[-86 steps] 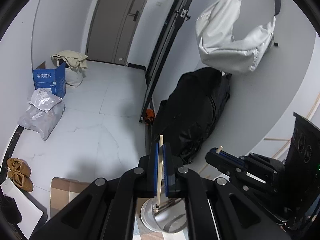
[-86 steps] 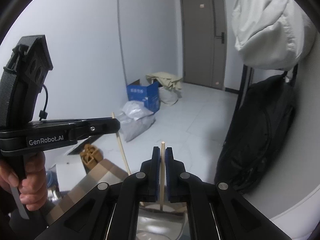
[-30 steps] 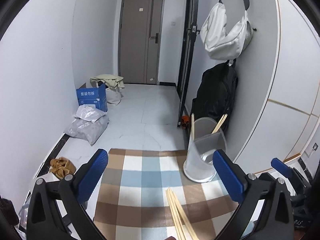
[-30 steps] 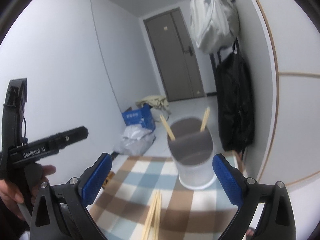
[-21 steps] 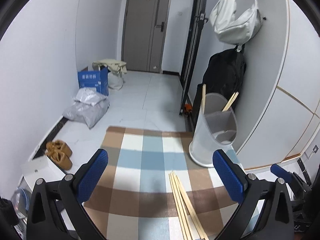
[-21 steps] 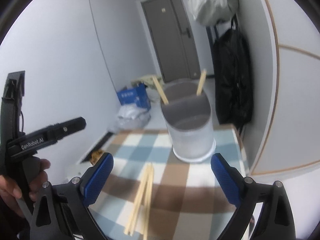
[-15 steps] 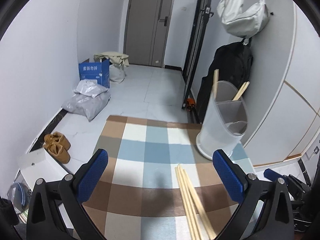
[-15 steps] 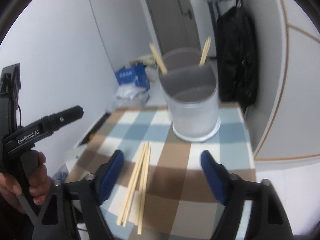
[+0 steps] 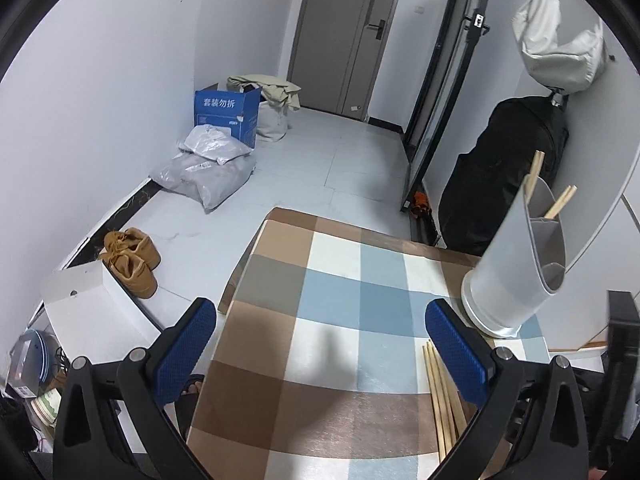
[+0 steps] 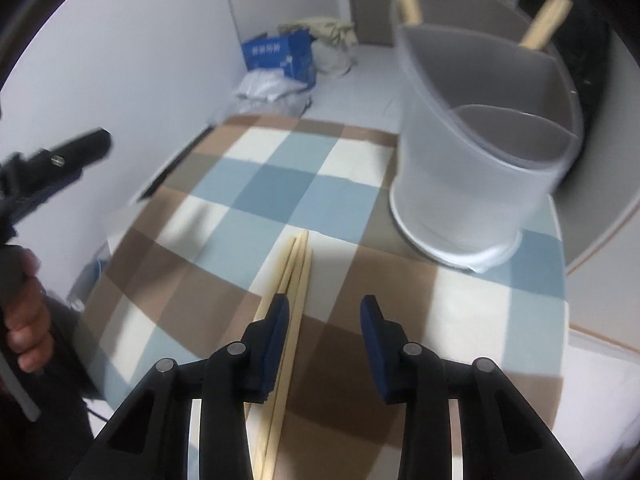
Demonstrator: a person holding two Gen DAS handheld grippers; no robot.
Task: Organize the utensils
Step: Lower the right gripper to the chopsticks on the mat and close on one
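The left gripper [image 9: 322, 350] is wide open above a checked cloth [image 9: 336, 344] of brown, blue and white squares. Near its right finger lie wooden chopsticks [image 9: 442, 404] in a bunch. Just beyond them stands a white holder [image 9: 508, 272] with two more sticks [image 9: 534, 174] poking out. Far on the left floor are brown shoes [image 9: 130, 260], grey bags [image 9: 208, 168] and a blue box [image 9: 226, 110].

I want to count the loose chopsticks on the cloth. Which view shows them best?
The right wrist view: the loose chopsticks run up its centre, though blurred and partly behind the right gripper. The left wrist view shows them only at its lower right edge.
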